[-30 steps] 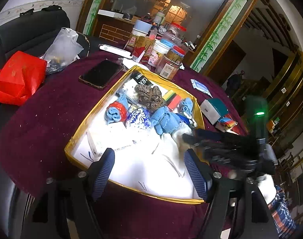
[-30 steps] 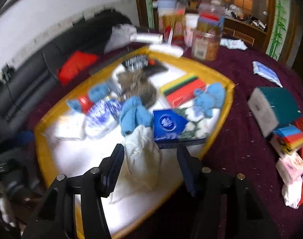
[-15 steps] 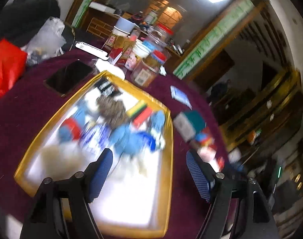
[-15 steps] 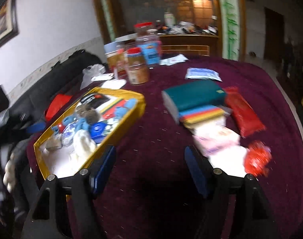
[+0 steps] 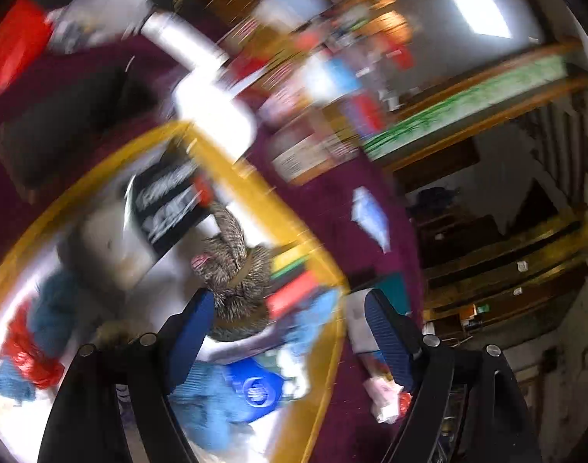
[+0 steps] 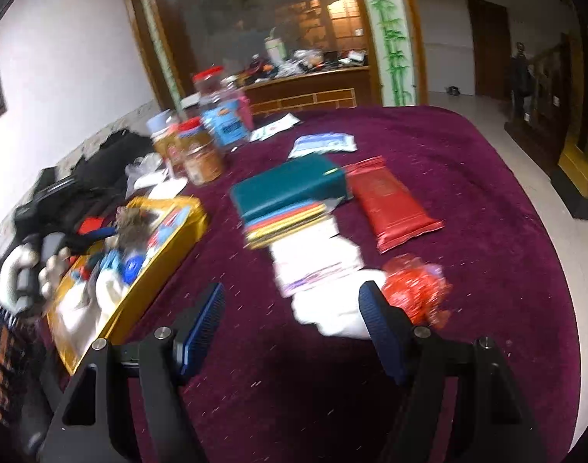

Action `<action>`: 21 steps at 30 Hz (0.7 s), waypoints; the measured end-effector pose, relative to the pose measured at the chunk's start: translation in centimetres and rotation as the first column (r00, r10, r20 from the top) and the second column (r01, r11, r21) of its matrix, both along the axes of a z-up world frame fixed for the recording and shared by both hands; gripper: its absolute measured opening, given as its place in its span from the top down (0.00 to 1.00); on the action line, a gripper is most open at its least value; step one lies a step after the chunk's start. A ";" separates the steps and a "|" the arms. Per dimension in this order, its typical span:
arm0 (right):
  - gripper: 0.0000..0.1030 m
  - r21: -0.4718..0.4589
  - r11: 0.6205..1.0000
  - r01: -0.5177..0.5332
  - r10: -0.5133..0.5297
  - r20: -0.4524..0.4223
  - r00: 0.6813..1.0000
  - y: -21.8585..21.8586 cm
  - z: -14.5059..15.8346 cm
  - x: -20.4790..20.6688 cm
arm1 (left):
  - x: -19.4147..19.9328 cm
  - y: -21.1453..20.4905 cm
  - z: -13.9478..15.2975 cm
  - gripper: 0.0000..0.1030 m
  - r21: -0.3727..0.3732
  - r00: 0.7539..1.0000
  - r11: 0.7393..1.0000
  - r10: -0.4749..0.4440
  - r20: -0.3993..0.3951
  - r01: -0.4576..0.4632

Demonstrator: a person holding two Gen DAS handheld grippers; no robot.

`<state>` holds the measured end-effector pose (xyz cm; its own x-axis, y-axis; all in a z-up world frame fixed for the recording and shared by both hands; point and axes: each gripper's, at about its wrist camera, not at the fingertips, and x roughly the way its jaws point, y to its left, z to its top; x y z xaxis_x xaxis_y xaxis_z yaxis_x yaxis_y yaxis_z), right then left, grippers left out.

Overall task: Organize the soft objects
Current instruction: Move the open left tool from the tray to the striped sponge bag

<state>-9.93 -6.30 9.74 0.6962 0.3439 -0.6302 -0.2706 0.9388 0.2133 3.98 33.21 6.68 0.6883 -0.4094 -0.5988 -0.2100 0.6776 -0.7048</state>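
Observation:
A gold-rimmed tray (image 5: 251,193) holds soft things: a brown furry piece (image 5: 236,270), blue knit pieces (image 5: 205,405), a blue pack (image 5: 255,389) and a black packet (image 5: 170,204). My left gripper (image 5: 288,301) hovers over the tray's right side, its jaws opening with nothing pressed between them. My right gripper (image 6: 292,289) stands open over the maroon cloth with nothing in it. Just beyond it lie a white soft bundle (image 6: 332,312), a red crinkly bag (image 6: 413,289) and pink-white packs (image 6: 317,258). The tray (image 6: 170,247) lies to the right gripper's left.
A teal box (image 6: 286,189) on coloured sheets, a red packet (image 6: 390,204) and a blue-white pack (image 6: 324,142) lie farther back. Jars (image 6: 201,158) stand at the back left. A gloved hand (image 6: 19,274) shows at the left edge. The left wrist view is blurred.
The left gripper has swung in over the tray and rolled, so the tray looks closer and tilted. The right gripper has left the tray and moved right toward the packs on the cloth.

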 end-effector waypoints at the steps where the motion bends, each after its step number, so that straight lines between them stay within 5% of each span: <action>1: 0.32 0.020 1.000 0.023 -0.023 0.008 1.000 -0.8 -0.1 0.6 | -0.6 -0.5 1.0 0.19 0.055 1.000 0.998 0.002 0.014 -0.003; 5: 0.32 0.063 0.989 0.134 -0.137 0.052 0.989 -3.7 -0.4 2.9 | -3.6 -4.7 4.7 0.12 0.321 0.993 0.945 -0.086 0.080 0.056; 10: 0.32 0.182 0.946 0.269 -0.277 0.014 0.961 -8.5 -1.9 5.8 | -5.3 -13.8 6.0 0.05 0.550 0.942 0.804 -0.324 0.085 0.227; 13: 0.31 0.225 0.924 0.310 -0.313 -0.027 0.949 -11.0 -3.0 6.2 | -4.0 -18.6 5.0 0.05 0.586 0.906 0.746 -0.420 0.044 0.317; 18: 0.31 0.299 0.887 0.353 -0.336 -0.108 0.936 -13.3 -4.2 6.6 | -0.8 -24.6 2.6 0.06 0.596 0.878 0.700 -0.479 -0.017 0.393; 20: 0.31 0.300 0.889 0.346 -0.329 -0.106 0.938 -13.3 -4.1 6.5 | 0.1 -27.5 1.8 0.06 0.657 0.862 0.640 -0.507 -0.029 0.399; 21: 0.31 0.299 0.892 0.338 -0.323 -0.102 0.941 -13.2 -4.0 6.5 | 0.2 -29.1 1.5 0.06 0.711 0.849 0.582 -0.527 -0.038 0.393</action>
